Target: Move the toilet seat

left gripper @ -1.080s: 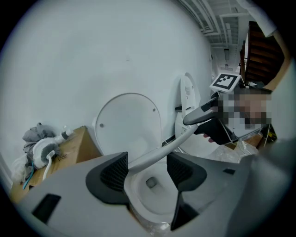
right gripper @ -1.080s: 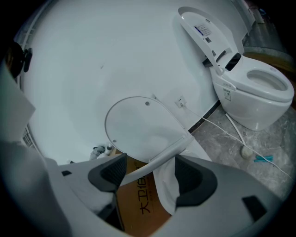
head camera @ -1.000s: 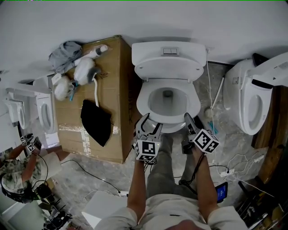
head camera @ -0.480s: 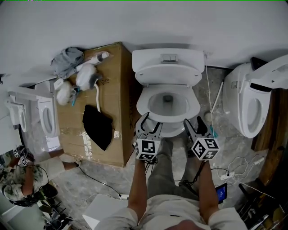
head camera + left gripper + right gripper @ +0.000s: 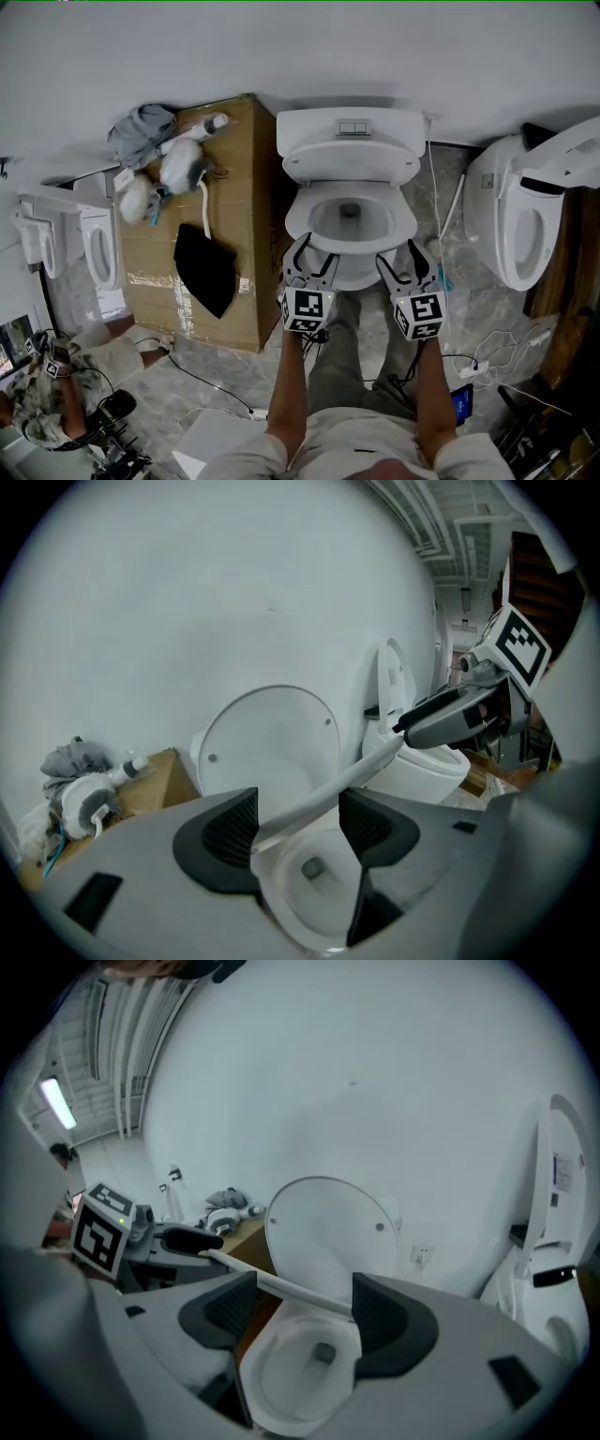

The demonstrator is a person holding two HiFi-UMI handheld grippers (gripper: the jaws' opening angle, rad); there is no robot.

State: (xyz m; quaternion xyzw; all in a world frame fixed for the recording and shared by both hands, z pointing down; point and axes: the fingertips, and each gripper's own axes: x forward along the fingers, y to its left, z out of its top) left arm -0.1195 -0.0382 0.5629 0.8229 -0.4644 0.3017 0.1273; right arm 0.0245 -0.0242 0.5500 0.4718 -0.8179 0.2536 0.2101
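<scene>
While lid (image 5: pixel 323 1232) stood up, toilet seat (image 5: pixel 319 799) was partly raised, lying across spread fingers of left gripper (image 5: pixel 312 262) and right gripper (image 5: pixel 401 262), not pinched; rest of swing probably left to do.

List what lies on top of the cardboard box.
On the cardboard box: a black cloth, white fluffy items and a crumpled grey cloth. Whatever lies beneath the cloths is hidden.
</scene>
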